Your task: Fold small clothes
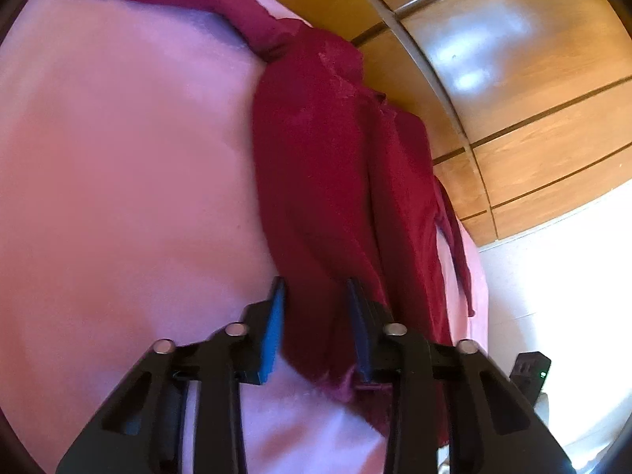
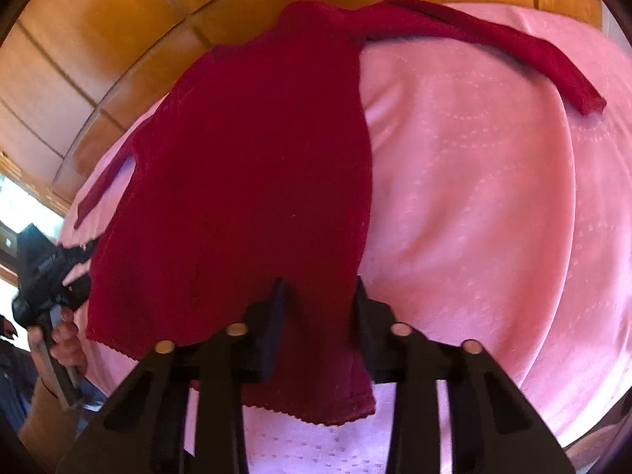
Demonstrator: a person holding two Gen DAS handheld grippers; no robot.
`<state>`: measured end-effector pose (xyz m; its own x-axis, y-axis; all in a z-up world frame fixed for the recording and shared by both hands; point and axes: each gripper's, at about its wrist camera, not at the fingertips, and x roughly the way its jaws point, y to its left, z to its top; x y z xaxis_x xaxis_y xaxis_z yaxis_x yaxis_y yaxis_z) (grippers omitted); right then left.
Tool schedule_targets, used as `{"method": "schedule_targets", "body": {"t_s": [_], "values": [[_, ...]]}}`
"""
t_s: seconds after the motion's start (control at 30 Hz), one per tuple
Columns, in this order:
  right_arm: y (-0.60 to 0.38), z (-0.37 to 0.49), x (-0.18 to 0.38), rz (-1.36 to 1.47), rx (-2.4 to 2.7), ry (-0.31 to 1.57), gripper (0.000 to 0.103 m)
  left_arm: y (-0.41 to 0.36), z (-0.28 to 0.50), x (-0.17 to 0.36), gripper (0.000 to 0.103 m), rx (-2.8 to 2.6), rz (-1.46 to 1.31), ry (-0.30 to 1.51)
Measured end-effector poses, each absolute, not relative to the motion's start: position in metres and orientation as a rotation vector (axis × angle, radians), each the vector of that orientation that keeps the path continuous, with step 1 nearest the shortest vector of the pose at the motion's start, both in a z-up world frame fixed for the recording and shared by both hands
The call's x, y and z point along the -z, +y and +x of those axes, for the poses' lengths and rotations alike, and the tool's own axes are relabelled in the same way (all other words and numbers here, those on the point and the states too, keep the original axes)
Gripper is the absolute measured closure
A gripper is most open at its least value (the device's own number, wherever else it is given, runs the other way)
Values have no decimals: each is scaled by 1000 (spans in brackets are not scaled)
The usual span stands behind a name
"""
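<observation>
We found the dark red garment (image 2: 245,181) spread over a pink cover (image 2: 493,217), its hem nearest us and one long sleeve (image 2: 493,47) stretched away across the cover to the far right; wooden panelling (image 2: 98,39) stood behind it. Our right gripper (image 2: 318,288) pointed down at the hem's right corner; the cloth ran between its fingers, which stood visibly apart, so we could not tell whether the pads pinched the fabric or merely straddled it. Our left gripper (image 1: 316,288) sat at the opposite corner of the hem, where the garment lay bunched in folds; a ridge of red cloth filled the gap between its blue-padded finger (image 1: 272,331) and the other, and again we could not tell whether it was gripped. In the right wrist view a hand (image 2: 63,339) held the left gripper at the garment's left edge.
</observation>
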<state>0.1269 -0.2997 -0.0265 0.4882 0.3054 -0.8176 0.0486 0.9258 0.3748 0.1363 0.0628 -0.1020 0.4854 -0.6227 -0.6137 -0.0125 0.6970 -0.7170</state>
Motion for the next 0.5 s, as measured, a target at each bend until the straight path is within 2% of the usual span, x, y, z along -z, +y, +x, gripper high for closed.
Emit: {"method": "schedule_targets", "body": {"t_s": [0.03, 0.07, 0.17, 0.4, 0.5], "values": [[-297, 127, 23, 360, -158, 1054, 94, 61, 139, 101, 99, 415, -712, 1012], [-294, 127, 19, 344, -159, 1049, 95, 59, 140, 97, 100, 400, -685, 1009], [-292, 129, 3, 302, -186, 998, 95, 63, 145, 75, 101, 397, -640, 977], [-292, 90, -102, 314, -310, 753, 96, 121, 129, -25, 101, 399, -564, 846], [-299, 72, -112, 292, -310, 736, 96, 140, 116, -49, 101, 382, -496, 836]]}}
